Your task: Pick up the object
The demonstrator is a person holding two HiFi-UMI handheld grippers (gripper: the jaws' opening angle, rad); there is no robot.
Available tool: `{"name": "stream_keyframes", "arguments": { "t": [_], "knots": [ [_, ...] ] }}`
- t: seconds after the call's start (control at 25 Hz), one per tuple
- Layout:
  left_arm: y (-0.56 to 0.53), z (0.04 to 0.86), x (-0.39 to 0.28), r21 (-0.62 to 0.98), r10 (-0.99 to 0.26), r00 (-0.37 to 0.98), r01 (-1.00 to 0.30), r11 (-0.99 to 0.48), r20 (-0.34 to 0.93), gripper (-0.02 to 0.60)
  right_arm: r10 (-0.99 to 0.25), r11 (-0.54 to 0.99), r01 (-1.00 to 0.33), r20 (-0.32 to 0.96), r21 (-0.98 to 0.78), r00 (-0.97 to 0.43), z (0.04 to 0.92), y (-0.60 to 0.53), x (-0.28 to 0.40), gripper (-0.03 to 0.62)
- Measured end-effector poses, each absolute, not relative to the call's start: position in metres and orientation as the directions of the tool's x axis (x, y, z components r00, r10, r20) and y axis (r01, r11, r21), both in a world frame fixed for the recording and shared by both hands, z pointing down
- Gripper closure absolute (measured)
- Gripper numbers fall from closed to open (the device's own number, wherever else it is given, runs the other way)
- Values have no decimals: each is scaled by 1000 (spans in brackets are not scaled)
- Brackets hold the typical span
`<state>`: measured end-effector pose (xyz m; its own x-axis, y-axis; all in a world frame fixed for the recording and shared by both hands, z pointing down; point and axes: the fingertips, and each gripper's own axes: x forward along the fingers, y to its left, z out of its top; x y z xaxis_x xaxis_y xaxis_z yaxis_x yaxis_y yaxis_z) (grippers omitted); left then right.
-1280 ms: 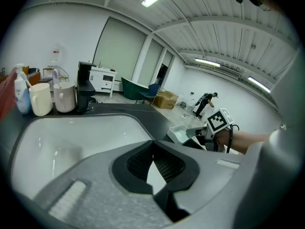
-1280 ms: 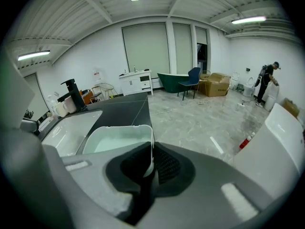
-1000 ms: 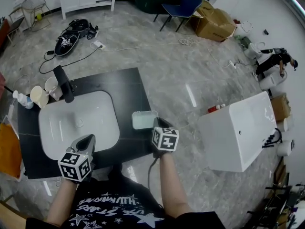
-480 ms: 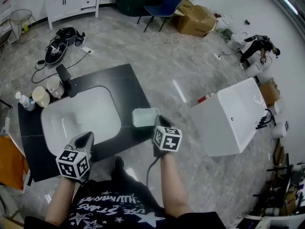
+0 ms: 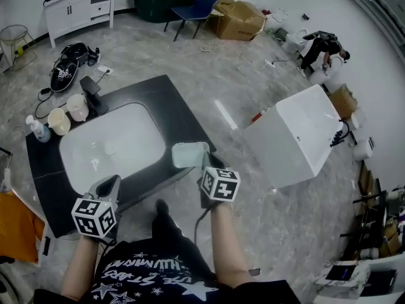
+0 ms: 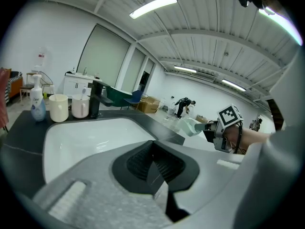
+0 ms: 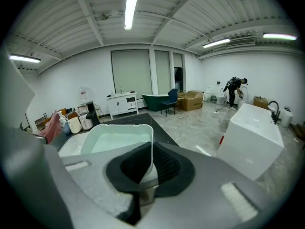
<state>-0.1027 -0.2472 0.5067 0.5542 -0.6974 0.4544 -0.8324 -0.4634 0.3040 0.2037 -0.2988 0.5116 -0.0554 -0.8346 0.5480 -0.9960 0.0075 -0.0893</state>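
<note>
A pale green rectangular dish (image 5: 188, 154) is at the front right corner of the black counter (image 5: 166, 100). My right gripper (image 5: 204, 162) is shut on the dish's near wall. In the right gripper view the thin wall (image 7: 151, 149) stands pinched between the dark pads of my right gripper (image 7: 147, 170), and the dish (image 7: 114, 140) is empty inside. My left gripper (image 5: 111, 183) hovers over the counter's front edge by the sink, shut with nothing in it. In the left gripper view the pads of my left gripper (image 6: 153, 163) meet, and the dish (image 6: 189, 126) shows held out to the right.
A white sink basin (image 5: 114, 145) is set in the counter, with a black tap (image 5: 95, 92), two cups (image 5: 68, 114) and a soap bottle (image 5: 37, 129) behind it. A white tub (image 5: 294, 135) stands on the floor to the right. An orange cloth (image 5: 16, 225) hangs at the left.
The head view has swung, so the counter and room sit differently in the picture. Both grippers keep about the same places, and the right one still holds the dish.
</note>
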Motion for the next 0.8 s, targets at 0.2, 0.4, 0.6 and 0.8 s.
{"name": "stream_keyframes", "arguments": {
  "t": [0.2,0.4,0.6,0.8],
  "knots": [
    [-203,511,-128,311,-679,586,-810,-497,442,574,-845,-50,-995,534,-87,-4,509,-243,184,583],
    [-157,511,-150,319,-656,611,-791,-522,443,574,-851,-101,-989,524,-108,29,504,-181,160,583],
    [-123,518,-157,331,-618,645,-763,-556,449,574,-835,-156,-980,546,-122,65,511,-121,149,583],
    [-101,521,-153,356,-597,665,-746,-563,448,574,-820,-174,-979,567,-103,86,511,-83,151,583]
  ]
}}
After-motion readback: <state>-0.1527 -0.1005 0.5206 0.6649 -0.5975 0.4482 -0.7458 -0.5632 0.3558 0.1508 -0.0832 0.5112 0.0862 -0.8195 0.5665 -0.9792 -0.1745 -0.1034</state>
